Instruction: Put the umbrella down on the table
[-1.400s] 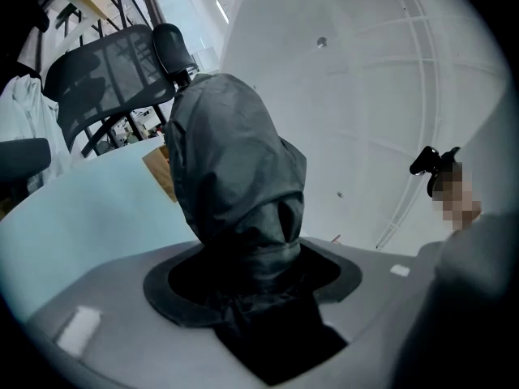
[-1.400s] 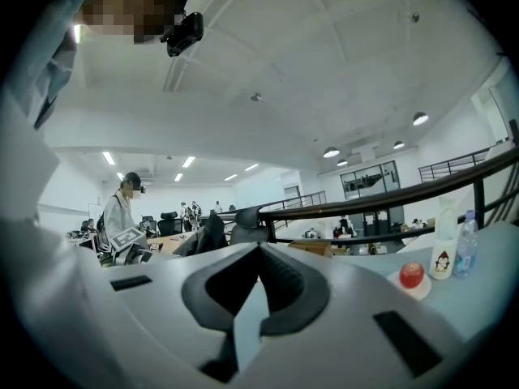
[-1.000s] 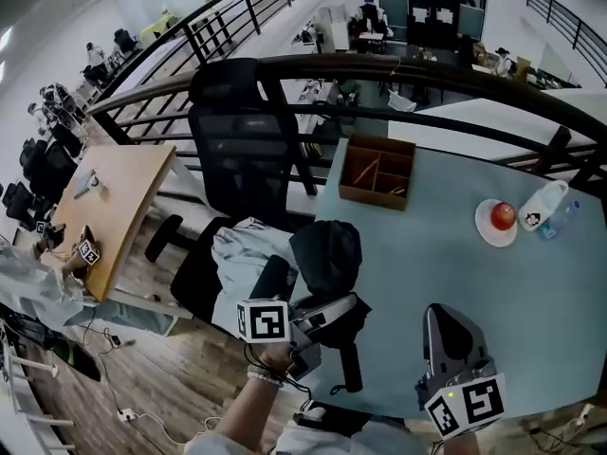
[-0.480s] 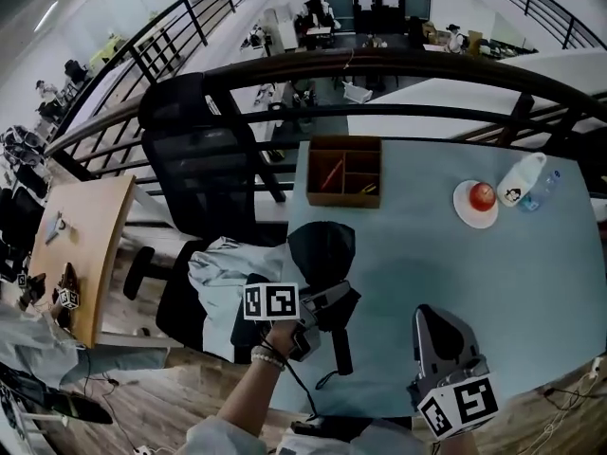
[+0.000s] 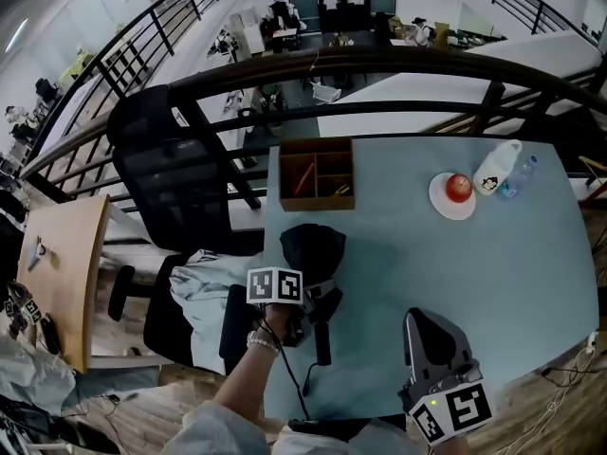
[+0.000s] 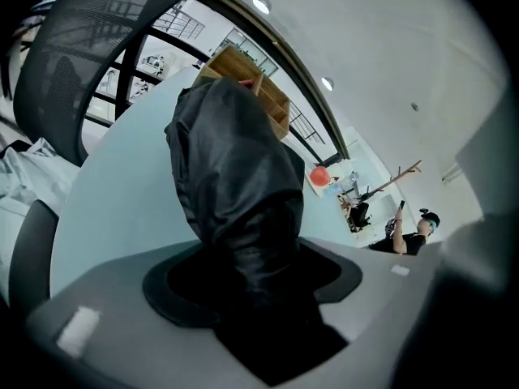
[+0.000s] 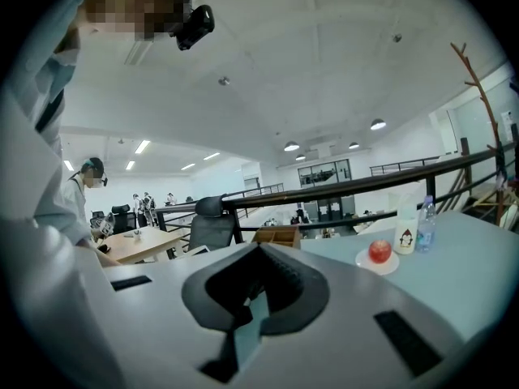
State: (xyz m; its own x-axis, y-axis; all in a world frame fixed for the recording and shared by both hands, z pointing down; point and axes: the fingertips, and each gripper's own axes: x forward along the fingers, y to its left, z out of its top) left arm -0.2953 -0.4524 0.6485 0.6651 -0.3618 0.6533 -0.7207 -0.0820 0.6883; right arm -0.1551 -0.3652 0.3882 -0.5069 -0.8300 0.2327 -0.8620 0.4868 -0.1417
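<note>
The pale blue desk fills most of the head view, with a black mesh office chair beside its left edge. The folded black umbrella is over the desk's near-left part. Its bunched canopy points toward the wooden compartment box and its handle points back toward us. We cannot tell whether the fabric touches the surface. Well apart on the far right are a white bottle and an apple on a small plate. Our left claw is clamped on the umbrella's narrow neck, and its own view shows the dark fabric filling the gap. Our right claw has its jaws drawn together on nothing and sits idle near the front edge. We judge that we are in the setting-down step with the release not yet made. The next move calls for lowering the umbrella until it lies flat, clear of the edge, then parting the left claw and drawing it away.
</note>
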